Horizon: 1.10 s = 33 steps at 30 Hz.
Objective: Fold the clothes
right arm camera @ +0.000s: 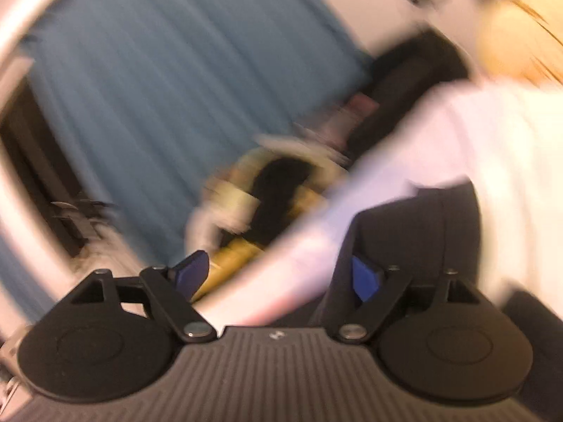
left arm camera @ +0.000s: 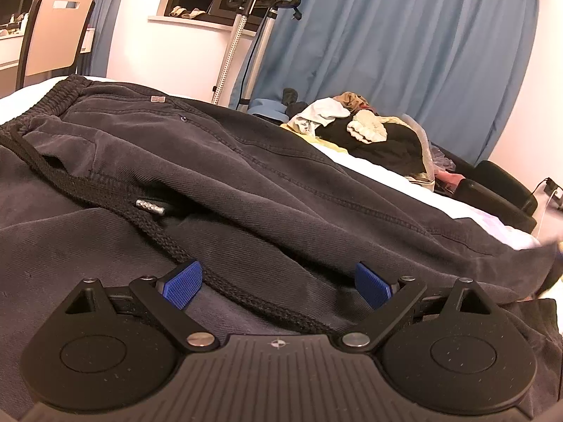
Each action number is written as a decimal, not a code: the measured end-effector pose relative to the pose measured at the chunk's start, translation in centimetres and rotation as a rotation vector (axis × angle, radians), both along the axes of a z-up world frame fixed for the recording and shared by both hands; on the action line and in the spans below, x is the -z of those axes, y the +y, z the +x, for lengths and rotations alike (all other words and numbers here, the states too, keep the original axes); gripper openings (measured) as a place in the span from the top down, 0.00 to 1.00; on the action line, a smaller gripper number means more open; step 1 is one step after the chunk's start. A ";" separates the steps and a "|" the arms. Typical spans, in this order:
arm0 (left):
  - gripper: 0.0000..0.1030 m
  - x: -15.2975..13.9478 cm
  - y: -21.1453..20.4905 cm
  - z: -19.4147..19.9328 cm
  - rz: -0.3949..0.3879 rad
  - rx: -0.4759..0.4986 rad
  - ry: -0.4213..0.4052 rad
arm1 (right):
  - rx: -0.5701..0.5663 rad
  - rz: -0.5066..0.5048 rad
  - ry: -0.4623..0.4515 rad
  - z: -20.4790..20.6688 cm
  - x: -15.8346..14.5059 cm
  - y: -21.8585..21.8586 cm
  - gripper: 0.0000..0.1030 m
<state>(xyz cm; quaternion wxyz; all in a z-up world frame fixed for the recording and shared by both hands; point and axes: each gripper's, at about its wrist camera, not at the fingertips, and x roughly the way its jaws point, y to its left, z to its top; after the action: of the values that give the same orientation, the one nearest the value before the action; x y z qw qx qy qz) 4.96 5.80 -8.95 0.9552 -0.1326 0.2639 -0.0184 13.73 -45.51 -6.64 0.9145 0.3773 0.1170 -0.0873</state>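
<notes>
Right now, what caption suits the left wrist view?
Open left tool hovering over dark drawstring trousers spread on a white bed.

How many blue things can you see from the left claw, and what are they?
Blue curtains: 2, one big, one narrow
Blue pads on the left claw: 2, one on each finger
Blue cloth beside the clothes pile: 1
Total: 5
</notes>
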 end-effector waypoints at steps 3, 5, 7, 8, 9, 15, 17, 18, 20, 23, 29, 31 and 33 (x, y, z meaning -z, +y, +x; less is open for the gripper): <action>0.08 0.0 0.0 0.0 0.000 -0.001 0.004 | 0.150 0.164 0.107 -1.4 3.0 -2.9 0.21; 0.08 0.0 0.0 0.0 -0.001 -0.001 0.008 | 0.241 0.285 0.121 -2.7 4.4 -4.6 0.26; 0.08 0.1 0.0 0.1 -0.003 0.000 0.012 | 0.312 0.355 0.118 -4.0 5.1 -5.5 0.26; 0.08 0.1 -0.1 0.1 -0.004 0.000 0.013 | 0.337 0.374 0.113 -4.5 5.4 -6.0 0.26; 0.08 0.1 -0.1 0.1 -0.005 0.001 0.014 | 0.366 0.367 0.125 -4.9 5.3 -6.2 0.26; 0.08 0.3 -0.1 0.2 -0.002 0.000 0.019 | 0.418 0.372 0.199 -5.9 6.3 -6.8 0.30; 0.08 0.4 -0.2 0.2 0.004 0.000 0.021 | 0.371 0.364 0.181 -4.4 6.8 -7.3 0.44; 0.08 0.4 -0.2 0.3 0.007 0.000 0.022 | 0.359 0.357 0.163 -4.0 6.9 -7.7 0.48; 0.08 0.4 -0.2 0.3 0.008 -0.001 0.022 | 0.292 0.326 0.117 -2.8 7.0 -8.4 0.49; 0.08 0.5 -0.2 0.3 0.006 -0.002 0.022 | 0.128 0.251 0.040 -0.3 6.5 -9.0 0.53; 0.08 0.5 -0.3 0.5 0.010 -0.004 0.023 | 0.056 0.214 0.248 1.3 7.2 -8.0 0.70; 0.08 0.5 -0.4 0.5 0.014 -0.004 0.022 | 0.069 0.188 0.279 1.6 6.7 -7.7 0.72; 0.08 0.5 -0.4 0.5 0.016 -0.004 0.021 | 0.062 0.080 0.273 1.8 4.9 -6.5 0.91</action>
<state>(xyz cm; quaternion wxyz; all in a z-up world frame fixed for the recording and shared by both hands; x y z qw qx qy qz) 5.43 5.35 -9.50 0.9534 -0.1256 0.2739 -0.0130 15.49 -51.99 -11.54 0.8711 0.4018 0.2317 -0.1613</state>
